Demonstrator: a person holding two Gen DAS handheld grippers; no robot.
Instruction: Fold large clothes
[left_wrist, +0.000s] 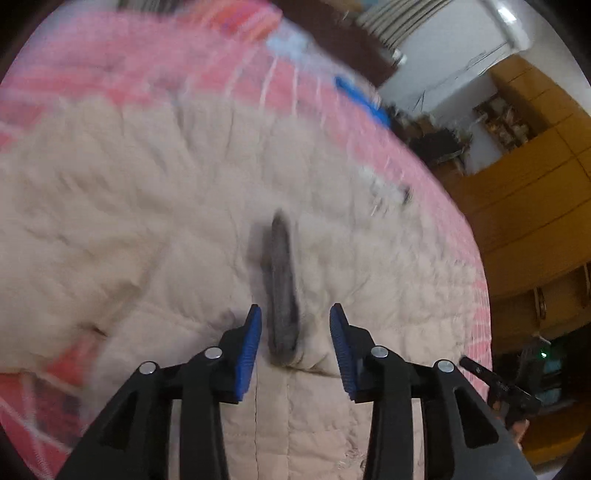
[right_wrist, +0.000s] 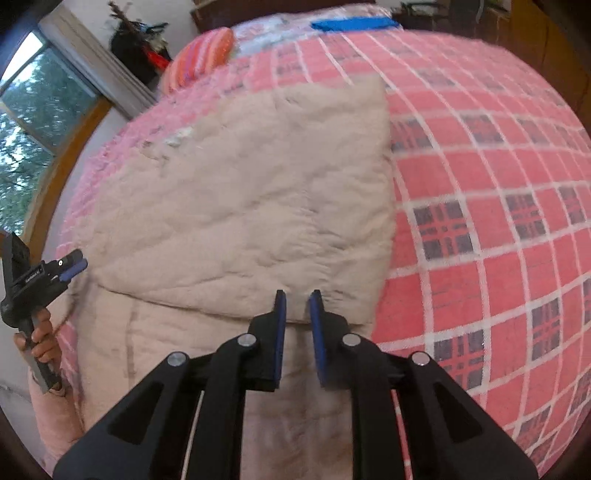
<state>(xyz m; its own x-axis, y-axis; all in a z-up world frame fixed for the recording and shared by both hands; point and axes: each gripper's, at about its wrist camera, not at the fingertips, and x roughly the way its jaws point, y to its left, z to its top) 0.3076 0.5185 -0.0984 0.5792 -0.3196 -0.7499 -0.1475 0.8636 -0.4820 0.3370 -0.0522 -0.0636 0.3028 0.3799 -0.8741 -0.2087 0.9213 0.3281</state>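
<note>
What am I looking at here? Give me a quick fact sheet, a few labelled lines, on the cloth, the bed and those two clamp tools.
garment: beige quilted coat, partly folded, one layer lying over another
dark part: grey strip on the coat, too blurred to identify
surface: bed with red plaid sheet
left gripper: fingers open, astride the grey strip, holding nothing
right gripper: fingers apart, at the folded layer's near edge, nothing between them
holder: a hand grips the left tool's handle
also on bed: striped pillow, blue item at far end
</note>
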